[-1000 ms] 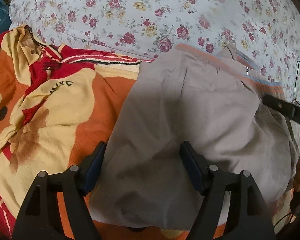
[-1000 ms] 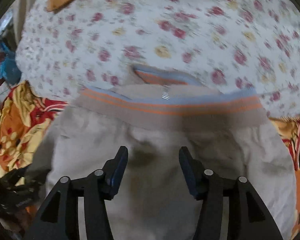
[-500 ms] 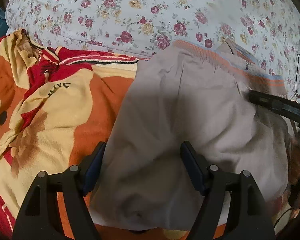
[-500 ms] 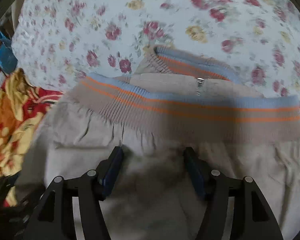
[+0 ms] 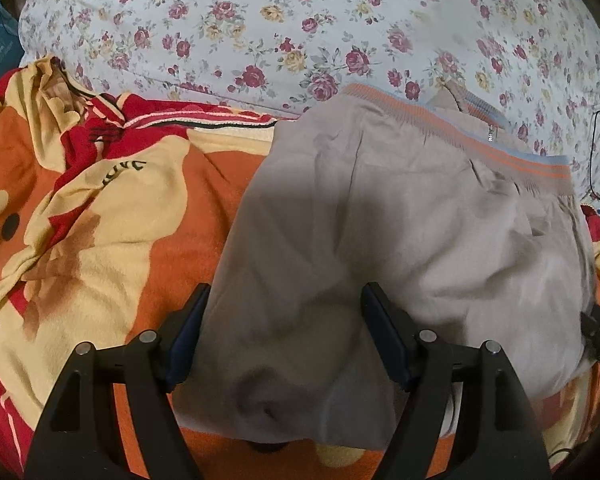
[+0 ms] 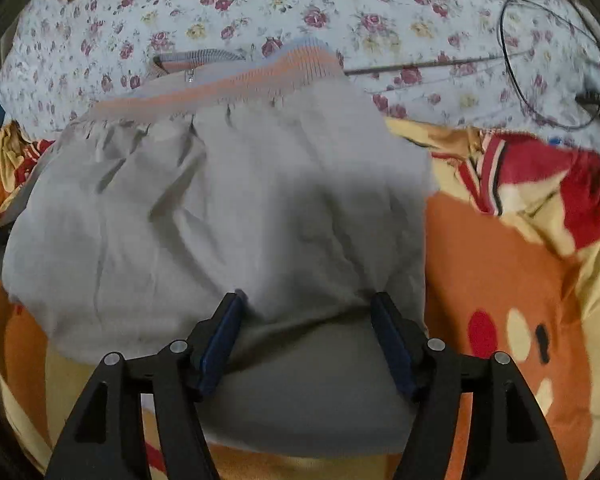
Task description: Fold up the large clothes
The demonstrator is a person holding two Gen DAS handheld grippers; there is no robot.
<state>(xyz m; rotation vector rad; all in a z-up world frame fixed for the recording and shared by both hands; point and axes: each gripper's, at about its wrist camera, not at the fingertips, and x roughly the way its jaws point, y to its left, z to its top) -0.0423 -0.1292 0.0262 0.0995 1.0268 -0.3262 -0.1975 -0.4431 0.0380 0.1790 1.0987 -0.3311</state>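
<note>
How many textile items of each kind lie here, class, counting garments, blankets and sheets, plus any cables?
Beige jacket with striped hem: 1
Orange cartoon blanket: 1
Floral bedsheet: 1
Black cable: 1
Total: 4

Left tool [image 5: 284, 332], black angular arms, dark blue pads [image 5: 188, 336], silver screws on each arm, right tool [image 6: 306, 336] alike, black arms, blue pads, silver screws
</note>
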